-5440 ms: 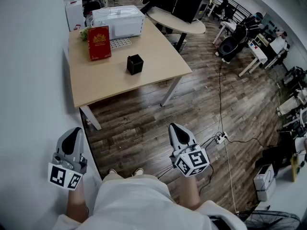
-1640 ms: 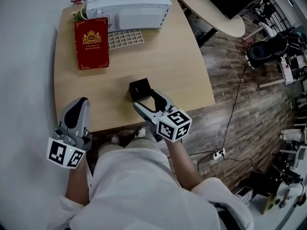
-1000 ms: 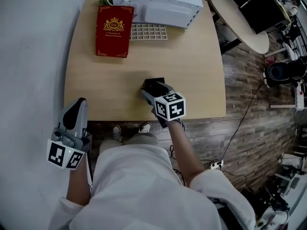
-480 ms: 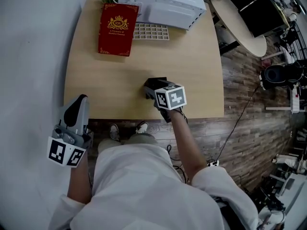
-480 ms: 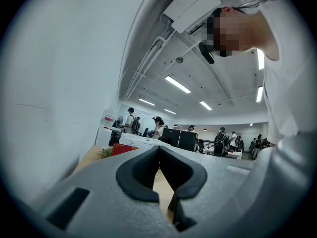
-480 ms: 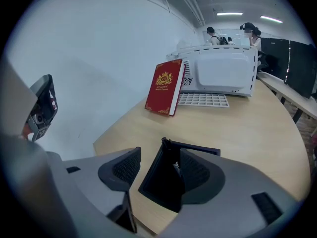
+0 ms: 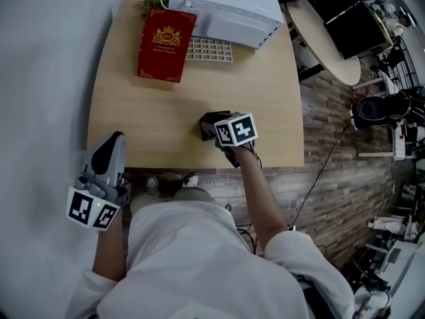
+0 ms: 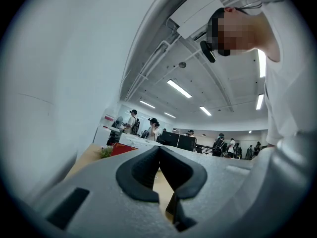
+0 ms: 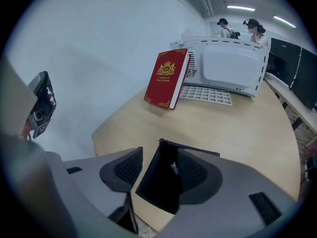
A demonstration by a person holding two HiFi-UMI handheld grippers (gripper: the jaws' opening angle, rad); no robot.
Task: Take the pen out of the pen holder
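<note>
Right claw (image 9: 160, 153): angled steeply down over the black square pen holder (image 7: 210, 123); jaws apart, having just been closing; the holder's open top lies between them. The pads (image 9: 128, 168) press on nothing visible; the left-hand pad stands outside the holder's left wall; the right-hand pad overlaps the right part of the opening.

Inside the dark opening, a slim dark piece with a pale mark (image 9: 174, 168) shows just beside the right-hand pad; whether it is the pen cannot be told.

Pen holder: upright on the light wooden bench (image 7: 133, 111), near the front edge, somewhat right of the middle; in the head view the right claw's marker cube covers its right part.

Left claw (image 8: 159, 149): jaws together at the tips, nothing between them; held level, off the bench, beside its near left corner and close to the white wall (image 7: 40, 78).

Far end of the bench: a white box-shaped appliance (image 7: 229, 5); a flat white grid tray (image 7: 209, 48) lies just in front of it; a red hardcover book with a gold crest (image 7: 166, 44) stands tilted just left of the tray, well apart from the pen holder.

A wood-plank floor (image 7: 332, 145) shows to the right of the bench.
</note>
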